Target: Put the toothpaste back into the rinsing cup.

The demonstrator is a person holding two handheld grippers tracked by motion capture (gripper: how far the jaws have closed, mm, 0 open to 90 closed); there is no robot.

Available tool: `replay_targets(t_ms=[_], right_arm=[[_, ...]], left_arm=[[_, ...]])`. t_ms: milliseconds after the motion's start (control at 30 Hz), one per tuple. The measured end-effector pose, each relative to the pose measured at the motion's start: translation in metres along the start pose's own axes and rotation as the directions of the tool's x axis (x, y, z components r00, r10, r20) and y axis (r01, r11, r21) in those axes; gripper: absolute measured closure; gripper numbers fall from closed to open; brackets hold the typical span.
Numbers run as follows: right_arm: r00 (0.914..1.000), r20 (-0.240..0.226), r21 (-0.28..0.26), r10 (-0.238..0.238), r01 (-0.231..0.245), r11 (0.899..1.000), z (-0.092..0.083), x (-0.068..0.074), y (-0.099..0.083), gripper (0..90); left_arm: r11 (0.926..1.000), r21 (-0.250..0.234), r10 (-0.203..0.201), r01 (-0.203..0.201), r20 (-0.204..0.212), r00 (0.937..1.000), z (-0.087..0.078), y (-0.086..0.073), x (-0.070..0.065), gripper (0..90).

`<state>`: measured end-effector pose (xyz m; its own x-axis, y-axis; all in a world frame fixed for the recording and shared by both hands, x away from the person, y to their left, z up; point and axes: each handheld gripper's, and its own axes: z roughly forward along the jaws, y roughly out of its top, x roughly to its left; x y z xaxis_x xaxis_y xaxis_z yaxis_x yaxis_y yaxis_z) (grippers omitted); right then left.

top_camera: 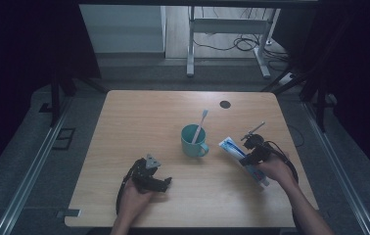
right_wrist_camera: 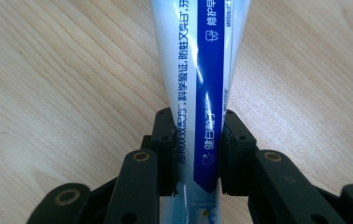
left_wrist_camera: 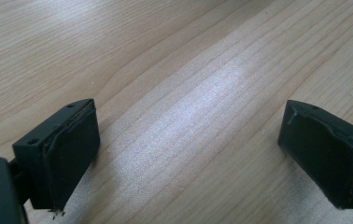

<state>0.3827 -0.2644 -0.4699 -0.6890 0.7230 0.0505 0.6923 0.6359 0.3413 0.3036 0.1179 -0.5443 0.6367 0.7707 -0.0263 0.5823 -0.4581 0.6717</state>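
Wooden table (top_camera: 139, 112), pale and lit from above, stood in a dark room, with cables and a metal frame on the floor behind it.

At about four o'clock on the table was the toothpaste tube (top_camera: 238, 152), white and blue. The right gripper (top_camera: 248, 157) held it: in the right gripper view the two black jaws pressed the tube (right_wrist_camera: 198, 88) from both flat sides, near its lower part, so the tube was squeezed narrow between the pads. I think the grip was taken across the thin direction because the soft tube is easier to keep there and does not slide. Its far end pointed toward ten o'clock, to the cup (top_camera: 193, 141).

The green cup stood near the middle of the table, just beside the tube's end but apart from it, handle toward five o'clock. A toothbrush (top_camera: 200, 125) leaned inside it, head up toward one o'clock, probably so the tube could join it.

At seven o'clock the left gripper (top_camera: 166, 182) rested low over the table, jaws wide apart with only bare wood between them, seemingly waiting.
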Motion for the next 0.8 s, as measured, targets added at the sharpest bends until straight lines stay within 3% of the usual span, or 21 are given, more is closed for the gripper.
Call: replay_targets(t_ms=[100,500,800], right_arm=[[1.0000,-0.004,-0.045,-0.003,0.003,0.999,-0.010,0.001,-0.001,70.9],[0.9996,0.012,-0.110,-0.024,0.025,0.994,-0.027,0.004,-0.001,71.0],[0.9979,0.025,-0.171,-0.060,0.063,0.983,-0.043,0.014,0.005,71.0]], left_arm=[[1.0000,-0.002,-0.002,0.002,0.000,1.0000,0.000,0.000,0.000,5.5],[1.0000,-0.002,-0.003,0.003,0.000,1.0000,0.000,0.000,0.000,5.5],[1.0000,-0.004,-0.005,0.005,-0.001,1.0000,0.000,0.000,0.000,5.5]])
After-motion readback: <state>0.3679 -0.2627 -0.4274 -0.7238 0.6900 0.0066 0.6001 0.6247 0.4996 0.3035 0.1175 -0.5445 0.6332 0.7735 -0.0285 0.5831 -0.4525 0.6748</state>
